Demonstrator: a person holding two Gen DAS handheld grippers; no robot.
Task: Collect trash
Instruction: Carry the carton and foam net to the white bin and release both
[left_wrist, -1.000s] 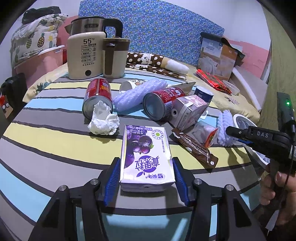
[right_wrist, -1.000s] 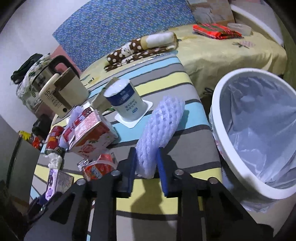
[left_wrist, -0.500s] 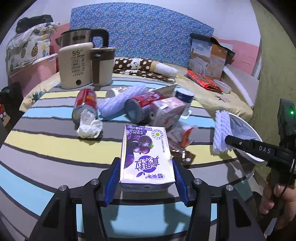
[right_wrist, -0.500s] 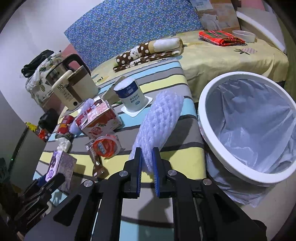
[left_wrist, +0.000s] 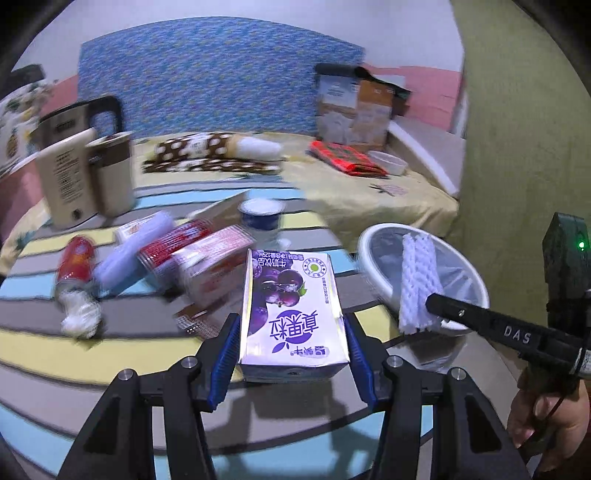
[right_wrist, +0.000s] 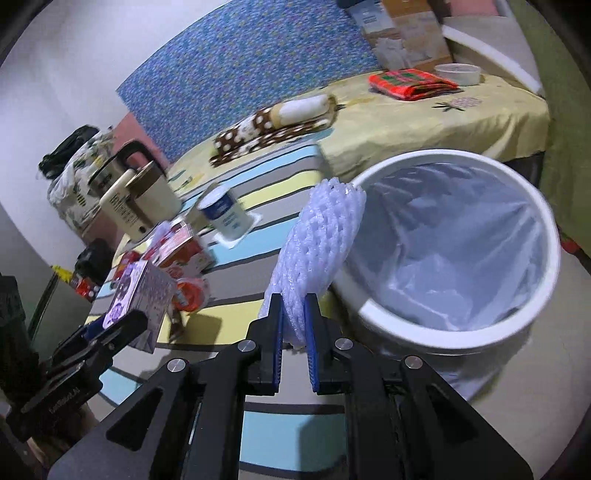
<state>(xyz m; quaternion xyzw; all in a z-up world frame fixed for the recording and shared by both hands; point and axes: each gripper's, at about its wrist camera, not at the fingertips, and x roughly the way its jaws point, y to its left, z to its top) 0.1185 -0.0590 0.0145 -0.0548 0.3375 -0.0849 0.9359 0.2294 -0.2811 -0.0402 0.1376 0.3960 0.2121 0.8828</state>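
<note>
Purple and white, the blueberry milk carton (left_wrist: 293, 312) sat clamped between the blue pads (left_wrist: 226, 363) of the left gripper (left_wrist: 291, 356), held above the striped tablecloth (left_wrist: 110, 373); its printed face was turned up toward the camera; the right gripper (right_wrist: 295, 332) had its fingers narrowed onto the lower end of a white foam fruit net (right_wrist: 314, 254), which stood up and leaned toward the white trash bin (right_wrist: 546, 236); the net's top overlapped the bin's near rim in the right wrist view; a clear plastic liner (right_wrist: 461, 236) lined the bin; on the cloth behind the carton lay a red can (left_wrist: 74, 258), a crumpled tissue (left_wrist: 79, 315), a red and white carton (left_wrist: 212, 264) and a blue-labelled yogurt cup (left_wrist: 260, 216), all blurred; a cream kettle (left_wrist: 79, 173) stood further left.
</note>
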